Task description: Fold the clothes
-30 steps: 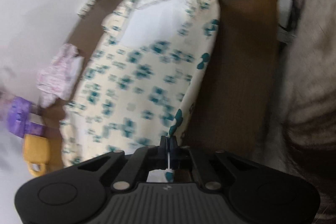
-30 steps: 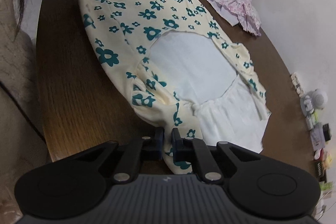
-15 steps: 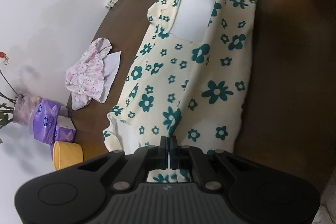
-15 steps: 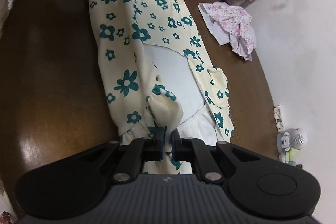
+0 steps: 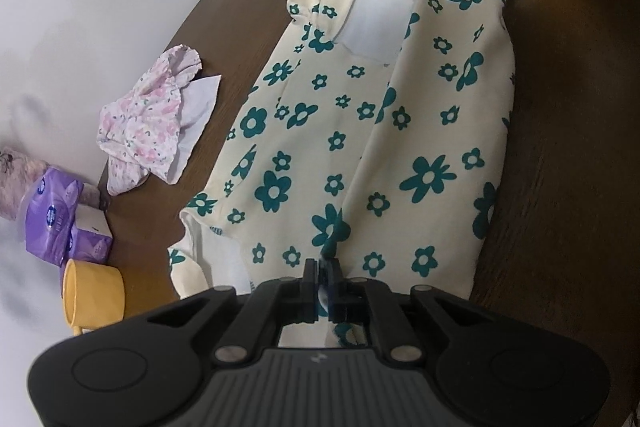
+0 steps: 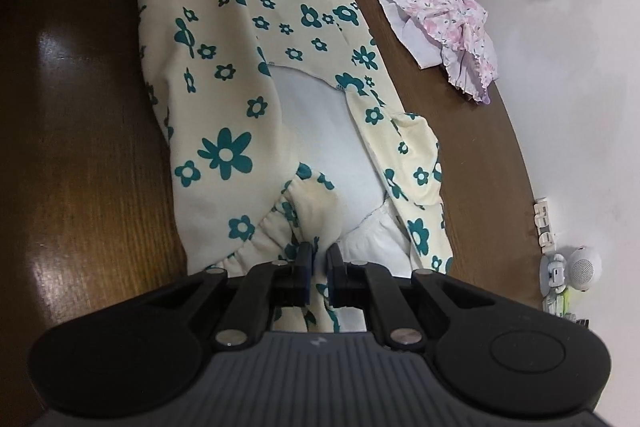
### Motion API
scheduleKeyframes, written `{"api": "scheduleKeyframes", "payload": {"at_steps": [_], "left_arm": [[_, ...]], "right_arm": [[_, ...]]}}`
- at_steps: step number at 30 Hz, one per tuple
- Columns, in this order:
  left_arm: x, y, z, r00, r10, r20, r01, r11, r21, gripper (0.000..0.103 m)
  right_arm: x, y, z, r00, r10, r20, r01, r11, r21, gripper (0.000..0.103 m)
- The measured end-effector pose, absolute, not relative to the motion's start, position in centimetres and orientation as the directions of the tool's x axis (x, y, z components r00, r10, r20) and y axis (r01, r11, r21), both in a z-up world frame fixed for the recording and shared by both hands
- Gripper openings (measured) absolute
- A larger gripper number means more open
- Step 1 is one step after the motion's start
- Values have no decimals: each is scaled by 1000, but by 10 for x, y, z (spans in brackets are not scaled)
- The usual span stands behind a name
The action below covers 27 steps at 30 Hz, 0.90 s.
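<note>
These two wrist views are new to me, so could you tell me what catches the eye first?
The cream dress with teal flowers dominates, stretched along the dark wooden table, with the left gripper and right gripper each pinching an opposite end. Beside it, toward the table's edge, lie a crumpled pink floral garment, purple tissue packs and a yellow mug.

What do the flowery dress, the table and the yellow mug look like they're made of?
Flowery dress: thin woven or knit fabric, cream with teal printed flowers and a white lining; it drapes and gathers softly. Table: dark wood or wood veneer with a glossy finish; grain lines and light glare show. Yellow mug: probably glazed ceramic, though smooth plastic can't be ruled out.
</note>
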<state>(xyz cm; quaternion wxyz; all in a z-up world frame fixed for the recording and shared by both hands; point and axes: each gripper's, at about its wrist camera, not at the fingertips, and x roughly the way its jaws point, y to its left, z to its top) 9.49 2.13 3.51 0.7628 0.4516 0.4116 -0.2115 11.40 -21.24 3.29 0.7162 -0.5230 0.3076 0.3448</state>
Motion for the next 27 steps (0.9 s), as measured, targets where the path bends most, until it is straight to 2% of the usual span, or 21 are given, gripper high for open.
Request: {"api": "scheduleKeyframes", "payload": {"at_steps": [7, 10, 11, 13, 15, 17, 21, 25, 27], "left_arm": [[93, 25, 30, 563, 44, -825, 687, 529, 498, 9], [92, 29, 34, 571, 33, -820, 659, 577, 482, 11], [92, 31, 37, 576, 25, -817, 638, 611, 469, 14], [90, 37, 44, 587, 9, -809, 589, 681, 435, 24], [86, 44, 51, 596, -17, -803, 531, 758, 378, 25], [82, 51, 56, 599, -41, -800, 472, 825, 311, 25], [74, 61, 61, 607, -79, -791, 369, 909, 193, 26], [65, 60, 57, 610, -99, -786, 322, 937, 132, 26], [60, 58, 54, 610, -108, -785, 311, 944, 111, 26]], "right_arm": [[116, -210, 19, 621, 145, -770, -782, 186, -595, 6], [121, -216, 25, 617, 166, -770, -777, 285, -561, 9], [120, -224, 27, 614, 178, -769, -769, 351, -534, 10], [115, -243, 30, 611, 201, -766, -742, 483, -465, 20], [110, -262, 32, 610, 225, -760, -700, 603, -383, 37], [105, -282, 34, 611, 248, -752, -643, 709, -290, 44], [95, -320, 39, 622, 288, -728, -494, 866, -79, 51], [84, -359, 44, 642, 320, -697, -308, 940, 148, 60], [79, -362, 39, 640, 324, -696, -298, 940, 164, 61]]}}
